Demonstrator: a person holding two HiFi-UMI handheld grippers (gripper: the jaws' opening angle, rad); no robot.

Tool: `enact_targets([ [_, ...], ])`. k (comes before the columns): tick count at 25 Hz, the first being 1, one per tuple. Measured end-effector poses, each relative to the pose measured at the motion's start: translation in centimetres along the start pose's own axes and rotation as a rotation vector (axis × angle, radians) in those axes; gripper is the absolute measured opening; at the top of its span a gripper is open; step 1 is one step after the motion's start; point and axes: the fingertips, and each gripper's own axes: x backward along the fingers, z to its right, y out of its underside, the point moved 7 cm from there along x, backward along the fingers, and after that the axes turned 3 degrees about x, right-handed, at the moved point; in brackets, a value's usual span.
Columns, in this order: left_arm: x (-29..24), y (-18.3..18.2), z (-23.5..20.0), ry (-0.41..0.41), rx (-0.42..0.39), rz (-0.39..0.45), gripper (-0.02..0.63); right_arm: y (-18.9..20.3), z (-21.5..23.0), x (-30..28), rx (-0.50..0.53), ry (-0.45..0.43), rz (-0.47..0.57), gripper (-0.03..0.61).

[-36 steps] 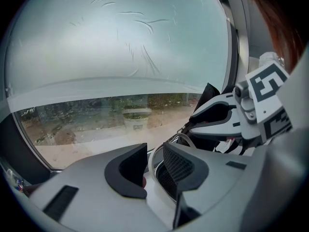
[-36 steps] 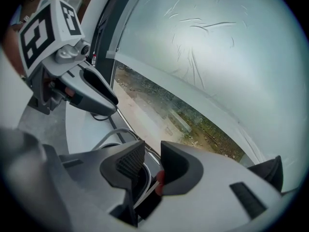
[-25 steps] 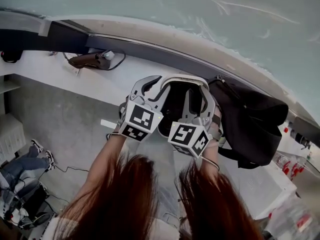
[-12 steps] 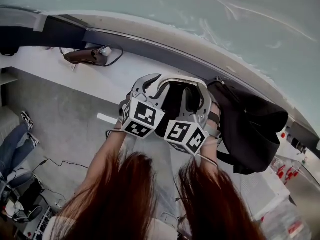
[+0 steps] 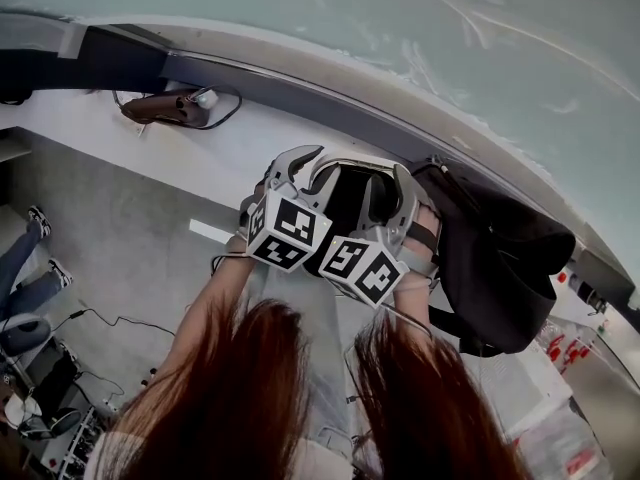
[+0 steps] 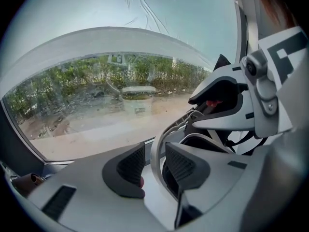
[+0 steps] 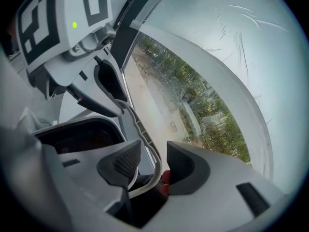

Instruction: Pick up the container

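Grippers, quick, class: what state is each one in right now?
Left gripper: open, jaws just been opening, container rim between them, not clamped.
Right gripper: open, jaws just been opening, container rim between them, not clamped.

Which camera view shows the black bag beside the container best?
The head view: the black bag lies almost whole there, right of the container. The left gripper view shows at most a dark scrap; the right gripper view shows none.

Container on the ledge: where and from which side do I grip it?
Probably its thin white rim, from above at the left and right edges, one jaw inside, one outside: the container is open-topped and the rim is narrow.
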Motion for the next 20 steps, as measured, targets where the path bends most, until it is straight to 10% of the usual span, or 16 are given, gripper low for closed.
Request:
enact_targets([
  [20,-0.9,0.5,0.1,-0.029,-0.01,-0.006,0.097,1.1,-0.1,-3.4,0.112,0.032,-0.074,0.163],
])
